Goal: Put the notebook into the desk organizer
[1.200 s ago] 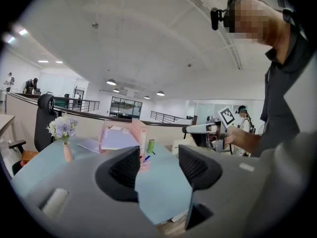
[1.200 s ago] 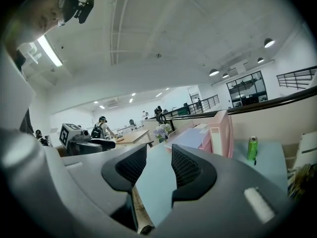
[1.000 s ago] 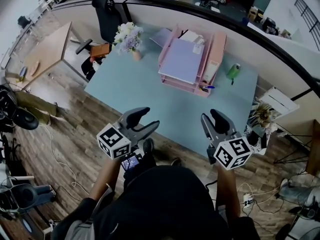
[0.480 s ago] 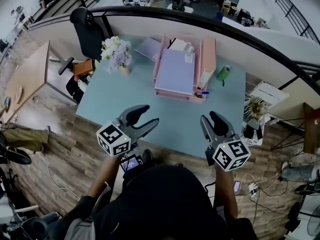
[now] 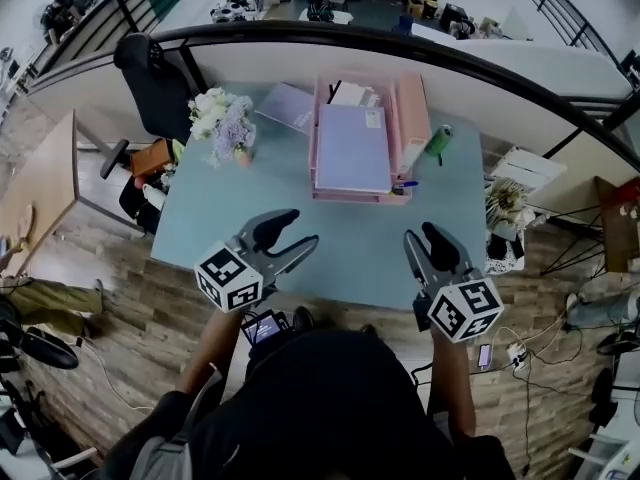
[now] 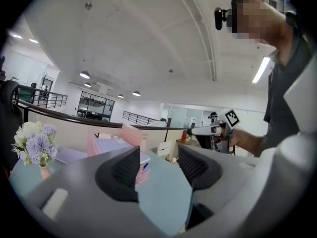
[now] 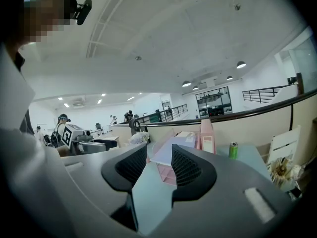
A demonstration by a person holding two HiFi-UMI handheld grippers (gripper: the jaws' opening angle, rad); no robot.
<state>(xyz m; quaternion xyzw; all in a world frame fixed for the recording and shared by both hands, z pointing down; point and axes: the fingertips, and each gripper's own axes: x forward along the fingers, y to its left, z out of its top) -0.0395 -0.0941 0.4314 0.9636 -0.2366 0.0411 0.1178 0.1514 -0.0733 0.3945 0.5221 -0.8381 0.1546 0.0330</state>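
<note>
A pink desk organizer (image 5: pixel 400 118) stands at the far middle of the light blue table (image 5: pixel 230 218). A lavender notebook (image 5: pixel 352 148) lies flat on its top tray. A second lavender notebook (image 5: pixel 287 106) lies on the table, left of the organizer. My left gripper (image 5: pixel 300 230) is held over the near table edge, open and empty. My right gripper (image 5: pixel 422 236) hovers at the near right, also open and empty. Both are well short of the organizer. In the right gripper view the organizer (image 7: pixel 205 135) shows beyond the open jaws of the right gripper (image 7: pixel 159 165).
A vase of flowers (image 5: pixel 222 123) stands at the table's far left. A green can (image 5: pixel 437 140) is right of the organizer. A black office chair (image 5: pixel 150 68) sits beyond the left corner. A curved partition (image 5: pixel 480 73) runs behind the table.
The head view has swung, so the table now sits squarer and more centred. Both grippers hold the same place, open as before.
</note>
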